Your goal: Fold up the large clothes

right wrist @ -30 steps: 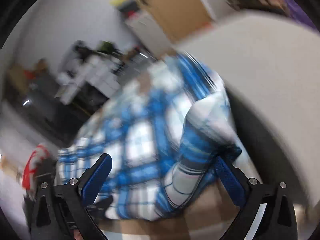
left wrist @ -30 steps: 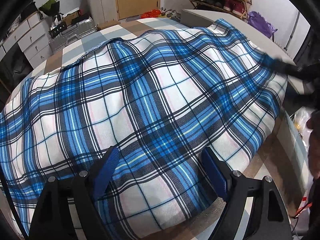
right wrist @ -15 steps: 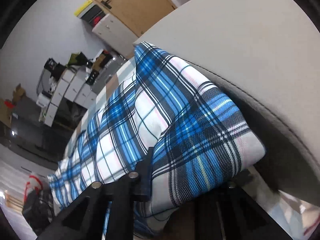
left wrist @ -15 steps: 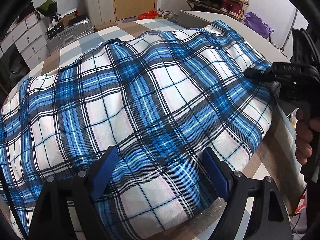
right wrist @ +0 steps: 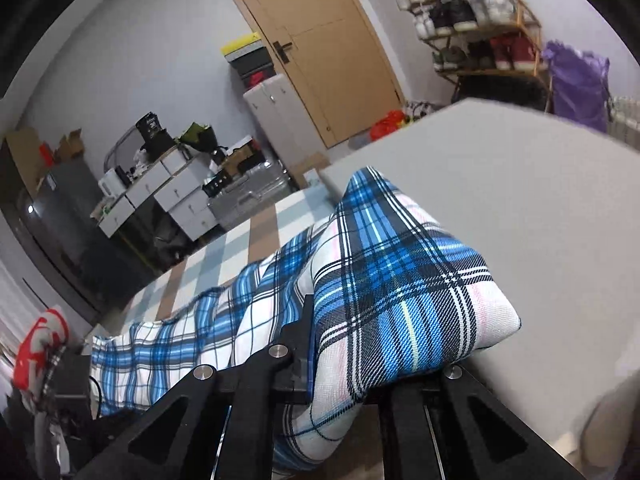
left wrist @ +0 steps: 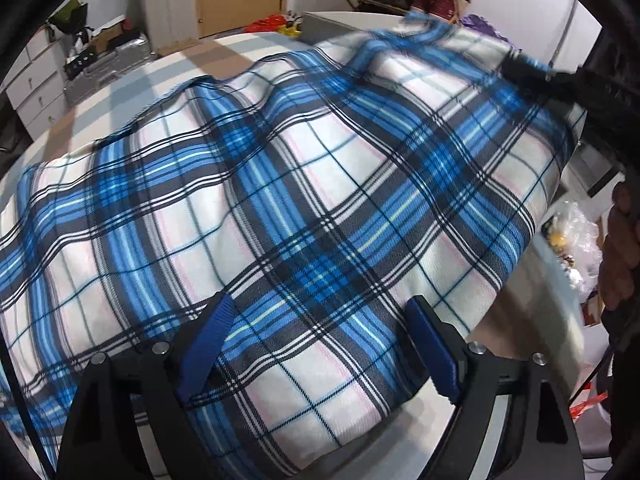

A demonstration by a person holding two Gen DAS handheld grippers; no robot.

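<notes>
My left hand-held gripper point(left wrist: 316, 344) points steeply down over the blue plaid cloth point(left wrist: 280, 200), jaws wide and opening further; its blue pads point(left wrist: 206, 344) sit on the near part of the fabric, which runs between them, not pinched. The cloth is spread across a checked surface point(left wrist: 132, 88), beige and pale squares, covering most of it; hard to tell whether that is a bed or a counter. My right hand-held gripper point(right wrist: 340, 364) is closing, clamped on the cloth's far right corner point(right wrist: 400, 288), and the fabric bunches out over the jaws and drapes back to the left in a lifted fold. In the left wrist view that gripper point(left wrist: 528, 72) shows at the upper right edge with the corner raised and blurred, and a hand point(left wrist: 620, 256) on its handle lower right. A grey padded surface point(right wrist: 500, 200) lies just beside the gripped corner. Behind: a wooden door point(right wrist: 320, 48), a shoe rack point(right wrist: 476, 20), white drawers point(right wrist: 168, 192).
</notes>
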